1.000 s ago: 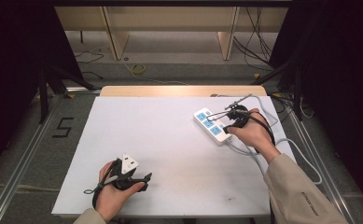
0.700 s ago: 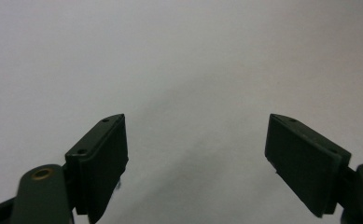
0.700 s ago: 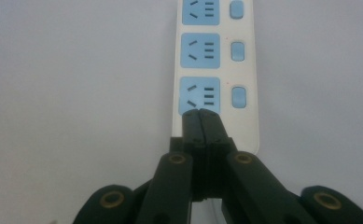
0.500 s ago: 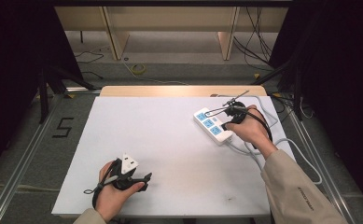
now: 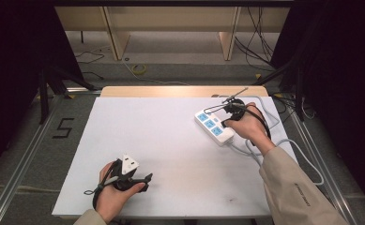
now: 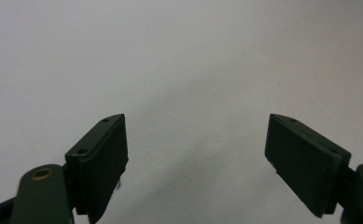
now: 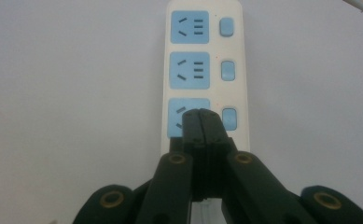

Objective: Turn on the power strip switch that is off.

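One white power strip (image 5: 214,127) lay on the right half of the table (image 5: 171,145), a long, flat, round-cornered bar of smooth plastic. It carried three pale blue socket faces in a single row, and beside each socket sat one small blue rocker switch, three in all. In the high view its long axis ran slantwise, from the far end nearer the table's middle to the near end towards the table's right edge. From that near end one grey cord (image 5: 283,145) left the strip and curled in loops over the right edge of the table.

The right tool (image 7: 201,122) was above the strip's near end, its two black jaws pressed flat together with nothing between them. Their joined tip lay over the nearest of the three sockets, just beside that socket's switch; whether the tip touched the plastic could not be told. The right hand (image 5: 247,125) held the tool from the strip's right side.

Well apart from the strip, at the table's near left edge, the left tool (image 5: 134,180) rested in the left hand (image 5: 110,194). Its two jaws stood wide apart and held nothing, with plain matte white table surface between them.
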### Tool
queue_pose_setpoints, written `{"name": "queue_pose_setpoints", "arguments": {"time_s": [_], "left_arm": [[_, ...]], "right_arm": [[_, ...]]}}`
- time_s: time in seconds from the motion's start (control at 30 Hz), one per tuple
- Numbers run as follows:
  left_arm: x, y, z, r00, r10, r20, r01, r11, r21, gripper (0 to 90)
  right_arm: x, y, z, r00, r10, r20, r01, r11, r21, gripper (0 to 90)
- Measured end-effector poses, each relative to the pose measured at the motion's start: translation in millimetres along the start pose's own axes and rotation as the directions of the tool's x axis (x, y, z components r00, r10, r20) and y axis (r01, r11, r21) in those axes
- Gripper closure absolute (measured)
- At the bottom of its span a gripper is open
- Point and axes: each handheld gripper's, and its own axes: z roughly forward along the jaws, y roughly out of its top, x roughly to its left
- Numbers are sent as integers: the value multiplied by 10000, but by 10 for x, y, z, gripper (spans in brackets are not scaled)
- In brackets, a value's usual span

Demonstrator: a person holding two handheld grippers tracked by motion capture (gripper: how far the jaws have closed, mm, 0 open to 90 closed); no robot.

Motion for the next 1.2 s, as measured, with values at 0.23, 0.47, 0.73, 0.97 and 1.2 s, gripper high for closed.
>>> {"name": "queue_pose_setpoints", "arguments": {"time_s": [0.23, 0.47, 0.73, 0.97, 1.2], "left_arm": [[-4, 1, 2, 10000, -1, 10, 1, 10000, 8, 209], [-10, 1, 3, 10000, -11, 22, 11, 10000, -9, 210], [-17, 1, 7, 10000, 8, 26, -7, 10000, -25, 209], [-17, 1, 10, 10000, 17, 53, -17, 10000, -21, 209], [-18, 0, 8, 10000, -16, 48, 16, 10000, -29, 209]], "right_arm": [[-30, 64, 38, 9999, 83, 71, -83, 10000, -9, 900], [-52, 146, 72, 9998, 137, 154, -137, 9999, -17, 900], [-108, 200, 126, 9995, 262, 165, -263, 9996, 58, 900], [-138, 249, 157, 9992, 322, 239, -324, 9994, 88, 900], [-156, 288, 205, 9990, 393, 214, -395, 9992, 95, 900]]}}
